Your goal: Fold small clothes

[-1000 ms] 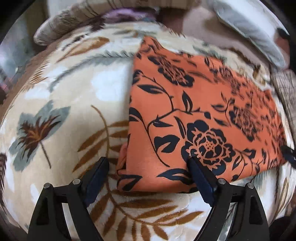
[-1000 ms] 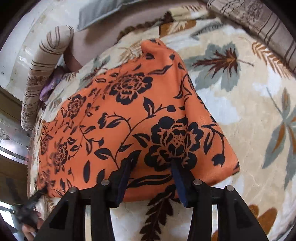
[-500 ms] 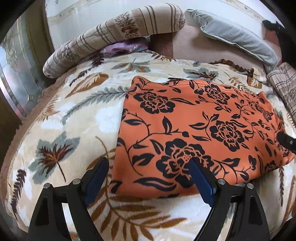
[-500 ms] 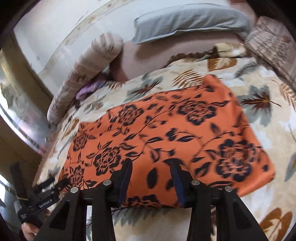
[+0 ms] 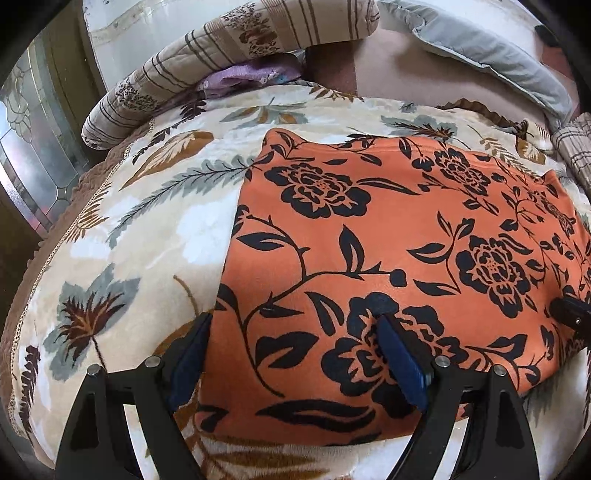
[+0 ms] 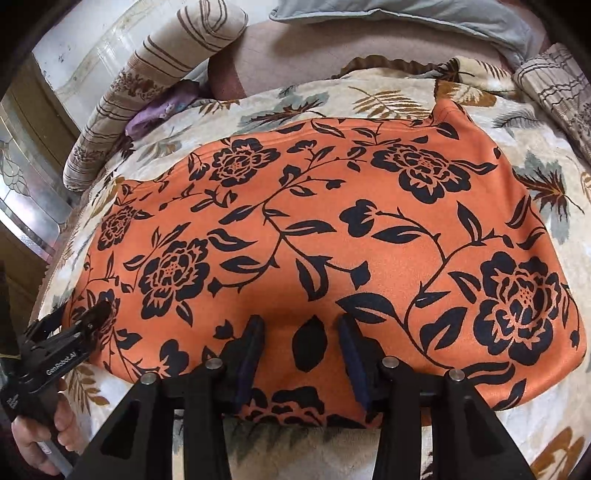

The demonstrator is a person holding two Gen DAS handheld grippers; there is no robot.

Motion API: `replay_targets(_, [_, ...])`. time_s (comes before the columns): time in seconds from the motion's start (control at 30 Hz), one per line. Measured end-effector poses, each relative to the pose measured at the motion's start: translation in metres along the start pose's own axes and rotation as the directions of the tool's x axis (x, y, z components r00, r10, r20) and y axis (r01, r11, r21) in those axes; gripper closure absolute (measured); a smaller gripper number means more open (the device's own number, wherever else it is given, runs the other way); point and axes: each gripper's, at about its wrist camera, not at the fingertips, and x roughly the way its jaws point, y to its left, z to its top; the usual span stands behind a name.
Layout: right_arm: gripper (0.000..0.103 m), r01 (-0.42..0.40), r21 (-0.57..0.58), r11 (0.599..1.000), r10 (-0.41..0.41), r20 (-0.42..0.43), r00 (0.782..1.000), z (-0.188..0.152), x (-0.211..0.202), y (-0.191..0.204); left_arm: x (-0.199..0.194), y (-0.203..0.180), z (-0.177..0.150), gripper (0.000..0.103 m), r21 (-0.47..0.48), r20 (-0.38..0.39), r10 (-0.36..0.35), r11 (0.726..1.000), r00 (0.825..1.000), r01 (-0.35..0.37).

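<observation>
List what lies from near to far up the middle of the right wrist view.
right gripper → orange floral garment → leaf-print blanket → brown sheet → grey pillow.

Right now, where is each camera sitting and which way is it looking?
Left wrist: sits on the left gripper, looking down over the orange flowered cloth's left end; its two fingers show, spread wide.
Right wrist: sits on the right gripper, looking down at the cloth's near edge; its fingers and the person's hand show.
Shared: the cloth, leaf-print blanket, striped bolster, and each other's gripper.
</observation>
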Motion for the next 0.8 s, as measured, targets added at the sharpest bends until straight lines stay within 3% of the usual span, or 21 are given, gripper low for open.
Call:
replay_targets(0.23, [0.056,-0.047,0.064,0.997,0.047,0.015,0.999,0.002,-0.01,-0.006,0.001,-0.001,-0.003,0.014,0.027,0.026,-0.005,1.0,1.0,0.005])
replay_targets(0.43, [0.056,-0.107,0.074,0.992,0.097,0.121,0.988,0.002,-0.036,-0.007,-0.016,-0.001,-0.005,0.014,0.048,0.06,-0.014,0.999,0.998,0.012])
replay_targets(0.6, [0.056,-0.047,0.057,0.997,0.047,0.003,0.999,-0.006,-0.008,0.0,-0.026,-0.002,-0.007,0.014,0.049,0.081,-0.044,0.998,0.996,0.04])
replay_targets(0.7, [0.055,-0.007,0.01,1.0,0.007,0.029,1.0,-0.006,-0.009,0.01,-0.011,-0.01,-0.01,0.012,0.086,0.036,-0.005,0.996,0.999,0.002])
replay_targets(0.8, [0.055,-0.024,0.031,0.999,0.023,0.034,0.999,-0.005,-0.009,0.006,-0.006,-0.008,-0.01,0.01,0.063,0.03,-0.007,0.998,1.0,0.005])
